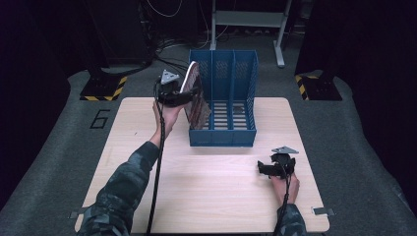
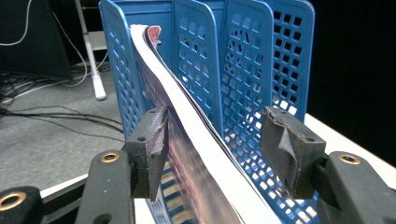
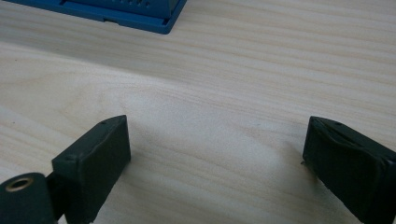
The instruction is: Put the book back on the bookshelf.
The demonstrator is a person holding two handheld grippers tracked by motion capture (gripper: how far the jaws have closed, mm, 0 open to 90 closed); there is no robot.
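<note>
Glossy magazine [image 2: 187,154] between parted left-gripper [image 2: 215,154] pads

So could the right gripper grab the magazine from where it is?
Probably not yet. The right gripper sits open, low on the table, and the blue rack stands between it and the magazine.

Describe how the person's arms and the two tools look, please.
Both sleeves have a dark camouflage pattern. Each hand holds a black tool: left tool, right tool. Each carries a grey three-cornered plate on top and trails a black cable. The pads are black, worn blocks on arms with brass-coloured rivets.
</note>
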